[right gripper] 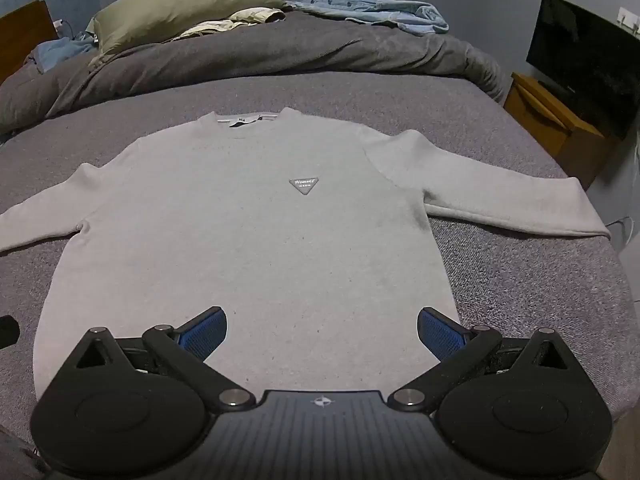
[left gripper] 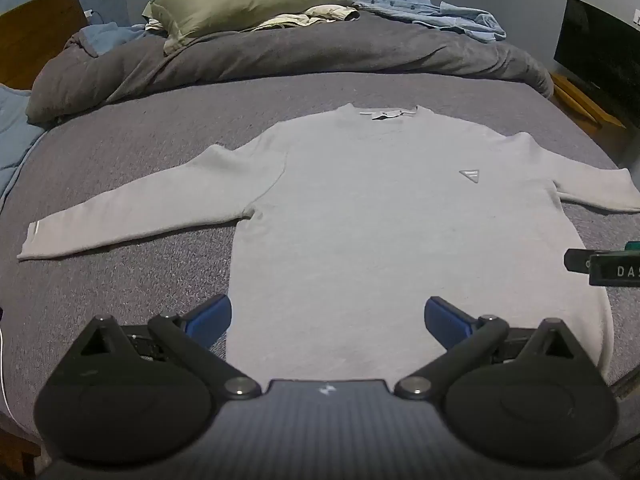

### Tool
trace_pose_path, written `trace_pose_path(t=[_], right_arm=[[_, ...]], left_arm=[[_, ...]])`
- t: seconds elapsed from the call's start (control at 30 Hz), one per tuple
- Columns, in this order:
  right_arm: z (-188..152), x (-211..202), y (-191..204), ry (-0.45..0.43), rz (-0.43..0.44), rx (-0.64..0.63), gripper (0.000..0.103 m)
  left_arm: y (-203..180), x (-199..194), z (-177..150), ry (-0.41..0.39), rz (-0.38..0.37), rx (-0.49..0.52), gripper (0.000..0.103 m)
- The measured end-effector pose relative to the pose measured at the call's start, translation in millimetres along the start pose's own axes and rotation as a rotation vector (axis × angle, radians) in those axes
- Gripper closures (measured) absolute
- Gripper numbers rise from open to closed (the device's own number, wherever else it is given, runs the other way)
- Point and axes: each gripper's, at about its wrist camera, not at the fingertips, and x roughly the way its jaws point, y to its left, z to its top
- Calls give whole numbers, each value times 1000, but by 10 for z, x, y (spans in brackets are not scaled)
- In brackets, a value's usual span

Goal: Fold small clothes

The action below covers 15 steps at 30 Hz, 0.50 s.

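Left wrist view: above the hem, over the left part of the grey sweatshirt [left gripper: 360,220], facing the pillow [left gripper: 240,0], tilted down, near. Right wrist view: same heading, further right, near. Shared: sweatshirt, bed [right gripper: 520,280], duvet [right gripper: 280,52], pillow, television [right gripper: 588,60].

Sweatshirt [right gripper: 248,248]: matt fleecy cloth. Bedcover [right gripper: 520,280]: rough nubby cloth. Gripper pads [right gripper: 440,330]: textured blue rubber-like.

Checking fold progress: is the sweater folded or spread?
Spread: the sweater lies flat on the bed, both sleeves out, no folds.
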Motion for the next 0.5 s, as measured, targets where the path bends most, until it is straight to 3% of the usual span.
trace_pose_path(t=[0.37,0.43,0.5], right_arm=[[222,31,-164,18,6,-1,0],[-159,13,161,-8,-14,8,0],[-135,17,147,-7,-13,9,0]], left_arm=[[-15,2,14,6,10,-7,0],[-10,15,7,10,13,-10,0],[-12,19,8,13,15,-14,0]])
